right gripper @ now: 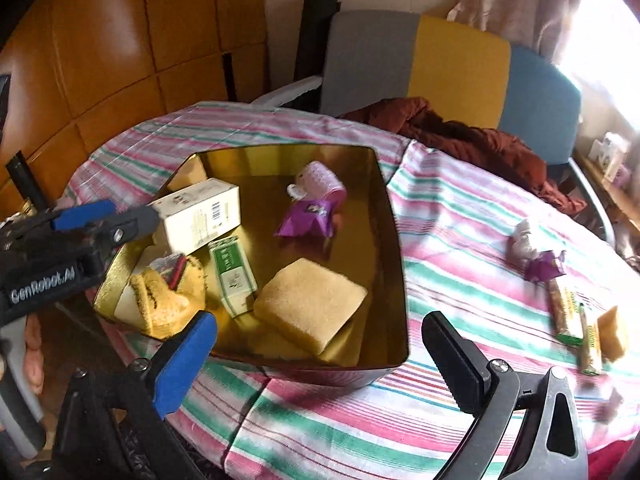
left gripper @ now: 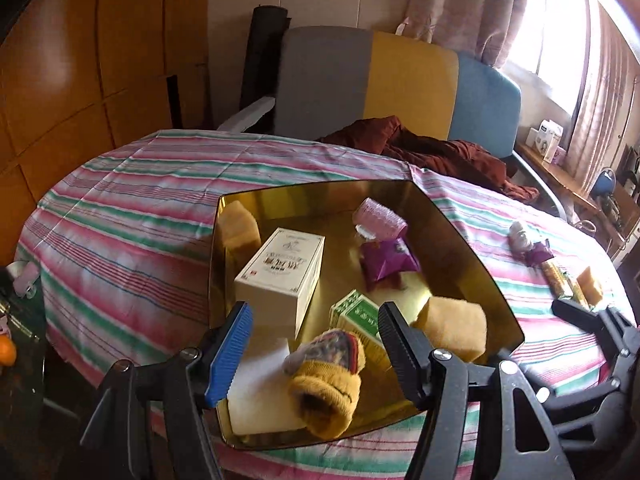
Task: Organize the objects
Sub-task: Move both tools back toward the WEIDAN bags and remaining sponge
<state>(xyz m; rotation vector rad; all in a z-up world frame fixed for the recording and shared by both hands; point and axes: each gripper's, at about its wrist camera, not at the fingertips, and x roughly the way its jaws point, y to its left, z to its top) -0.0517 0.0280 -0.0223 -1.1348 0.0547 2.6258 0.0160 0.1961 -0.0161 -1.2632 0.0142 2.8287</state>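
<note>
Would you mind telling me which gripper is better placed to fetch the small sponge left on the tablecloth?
Right. The right gripper is open beside the small sponge, while the left gripper hangs over the gold tin.

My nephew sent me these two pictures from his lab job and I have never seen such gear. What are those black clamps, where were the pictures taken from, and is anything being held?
The clamps are hand-held two-finger grippers, one in each of a person's hands, each carrying a wide-angle camera that looks along its fingers. One picture comes from the left gripper, the other from the right gripper. Both are open and hold nothing.

On the striped tablecloth stands a gold box holding a white carton, a green carton, a yellow sponge, a yellow sock, a pink roller and a purple packet. Snack bars, another sponge and a second purple packet lie outside it.
</note>
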